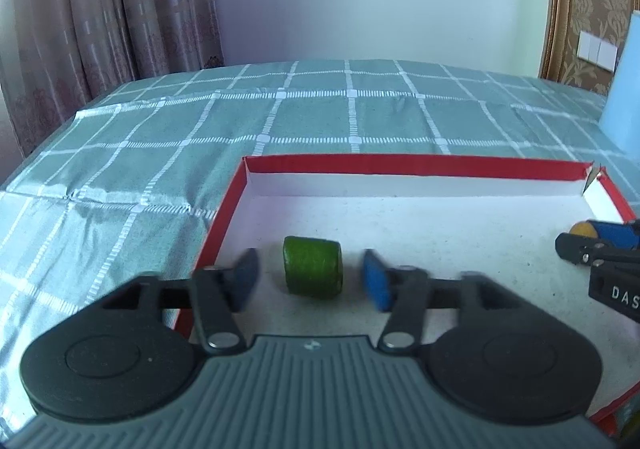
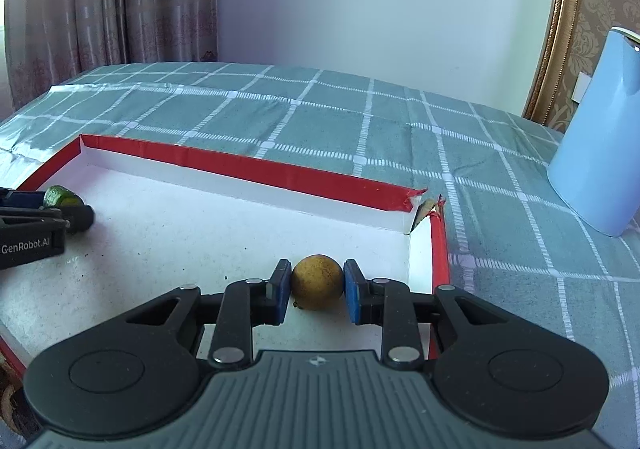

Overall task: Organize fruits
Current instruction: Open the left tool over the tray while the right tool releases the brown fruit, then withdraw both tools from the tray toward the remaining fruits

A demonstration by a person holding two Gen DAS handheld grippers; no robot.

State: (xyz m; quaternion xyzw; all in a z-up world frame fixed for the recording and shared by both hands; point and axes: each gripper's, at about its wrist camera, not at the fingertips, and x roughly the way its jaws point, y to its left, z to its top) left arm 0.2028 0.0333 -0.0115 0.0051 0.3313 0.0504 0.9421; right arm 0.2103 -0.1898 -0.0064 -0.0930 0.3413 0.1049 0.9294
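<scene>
Item 1, left gripper (image 1: 311, 277): jaws apart, blue pads blurred, standing clear on both sides of the green fruit (image 1: 313, 265), which rests on the tray floor near the left wall.

Item 2, right gripper (image 2: 316, 286): pads pressed against both sides of the yellow-brown round fruit (image 2: 317, 281), low over the floor by the torn far-right corner.

Item 3, red-rimmed tray (image 1: 400, 161): white interior, holds both fruits well apart.

Item 4, checked green cloth (image 2: 320, 109) beneath; light blue container (image 2: 600, 137) off to the right.

Step, judged: placing fruits in the tray. Next calls for the right gripper to let go, then lift straight so the round fruit does not roll
</scene>
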